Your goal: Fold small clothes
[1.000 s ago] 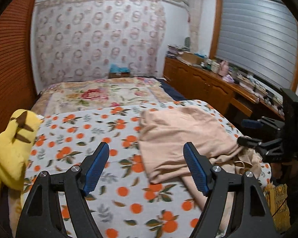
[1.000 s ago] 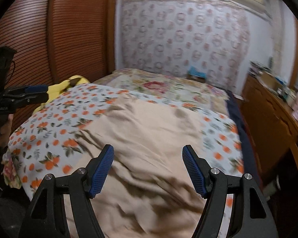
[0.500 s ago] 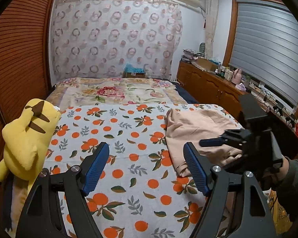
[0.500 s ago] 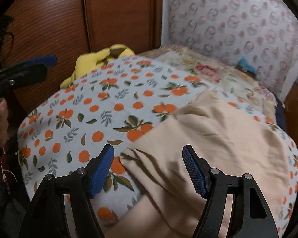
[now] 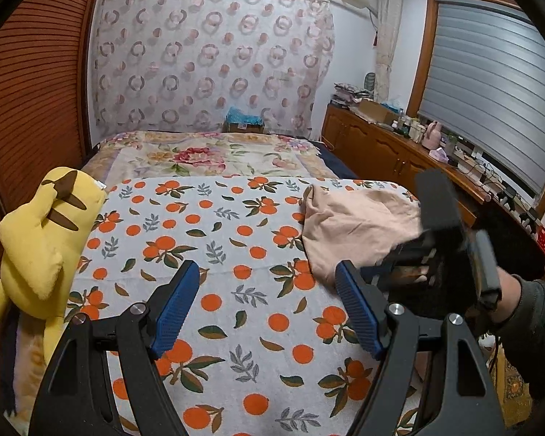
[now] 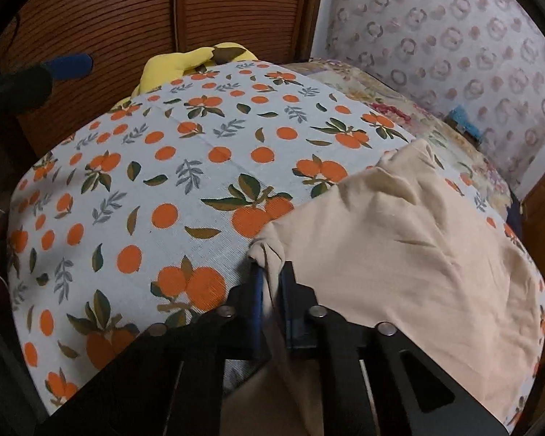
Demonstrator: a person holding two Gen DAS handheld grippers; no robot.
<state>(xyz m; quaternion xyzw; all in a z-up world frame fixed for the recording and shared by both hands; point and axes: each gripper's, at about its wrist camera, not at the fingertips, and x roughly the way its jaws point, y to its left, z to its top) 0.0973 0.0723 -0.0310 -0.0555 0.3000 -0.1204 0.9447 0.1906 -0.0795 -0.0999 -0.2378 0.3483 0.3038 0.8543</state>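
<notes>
A beige garment [image 6: 410,247] lies crumpled on the right part of the orange-print bedspread [image 6: 170,189]. It also shows in the left wrist view [image 5: 356,221]. My right gripper [image 6: 270,276] is shut on the garment's near left corner, cloth bunched between its blue pads. In the left wrist view the right gripper [image 5: 443,247] shows blurred at the garment's near edge. My left gripper [image 5: 269,305] is open and empty, above the bedspread [image 5: 214,239], left of the garment.
A yellow plush toy [image 5: 40,239] lies at the bed's left edge against a wooden slatted wardrobe [image 5: 29,101]. A floral quilt [image 5: 207,156] covers the far bed. A wooden cabinet [image 5: 392,152] with clutter runs along the right wall.
My right gripper moved down to the garment's corner and shut on it. The left gripper swung left, away from the garment, and stays open.
</notes>
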